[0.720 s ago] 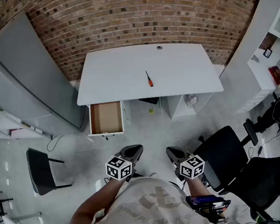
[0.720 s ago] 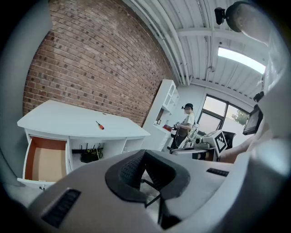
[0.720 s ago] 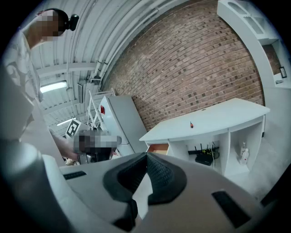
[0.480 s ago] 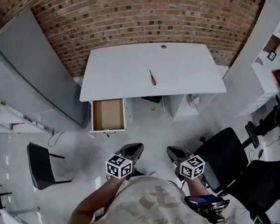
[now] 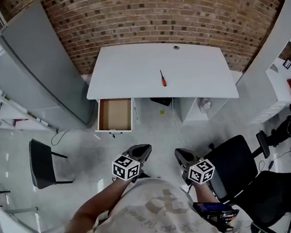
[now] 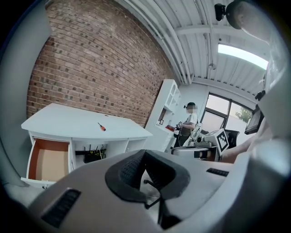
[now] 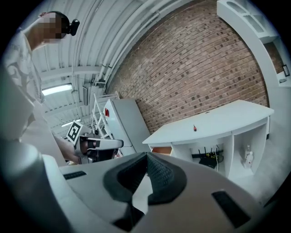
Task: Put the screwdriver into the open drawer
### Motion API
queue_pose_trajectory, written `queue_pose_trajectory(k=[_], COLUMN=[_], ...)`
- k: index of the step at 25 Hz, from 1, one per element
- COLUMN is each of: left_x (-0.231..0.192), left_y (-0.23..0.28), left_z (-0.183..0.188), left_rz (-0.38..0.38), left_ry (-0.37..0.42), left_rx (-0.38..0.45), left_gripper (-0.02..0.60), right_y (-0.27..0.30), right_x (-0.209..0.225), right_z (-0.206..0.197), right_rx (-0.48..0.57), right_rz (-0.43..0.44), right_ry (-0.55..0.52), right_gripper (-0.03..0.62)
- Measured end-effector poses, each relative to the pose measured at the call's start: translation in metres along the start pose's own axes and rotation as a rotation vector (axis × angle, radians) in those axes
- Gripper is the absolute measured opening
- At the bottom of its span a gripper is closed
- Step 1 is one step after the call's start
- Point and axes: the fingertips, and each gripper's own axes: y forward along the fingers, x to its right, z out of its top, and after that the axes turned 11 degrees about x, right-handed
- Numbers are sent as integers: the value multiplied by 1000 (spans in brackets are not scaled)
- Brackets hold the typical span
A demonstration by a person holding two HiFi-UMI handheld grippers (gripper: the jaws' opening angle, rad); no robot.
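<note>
A small screwdriver [image 5: 163,79] with an orange handle lies near the middle of the white desk [image 5: 130,68]; it also shows as a speck in the left gripper view [image 6: 102,127] and the right gripper view [image 7: 194,128]. Under the desk's left end a drawer [image 5: 115,115] with a brown bottom stands pulled out and empty. My left gripper [image 5: 141,151] and right gripper [image 5: 180,156] hang close to my body, well short of the desk. Both are shut with nothing between the pads.
A grey cabinet [image 5: 32,68] stands left of the desk, white shelving [image 5: 283,47] to the right. A black office chair [image 5: 243,165] is close at my right, a small black chair [image 5: 39,163] at my left. Another person [image 6: 190,123] stands far off.
The desk and drawer have shifted slightly rightward and down in the head view as my head moved. Both grippers stay shut and hardly move.
</note>
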Motion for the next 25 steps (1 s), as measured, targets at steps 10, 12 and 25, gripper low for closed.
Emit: queue_pose_trajectory(k=[10,12,25], left_x=[-3,-6,-42], left_y=[-20,-25,-24], left_z=[-3,-5,-13], left_rz=[36,49,62], left_ry=[-2,-7,-64], left_rx=[4,1,-20], left_gripper=[20,20,20], right_y=[4,7,45], right_x=[-13,-17,-7], right_z=[0,-5,-17], right_rx=[2,-11,-55], right_rz=[47,59,26], right_ry=[23,17,33], right_gripper=[21,21,23])
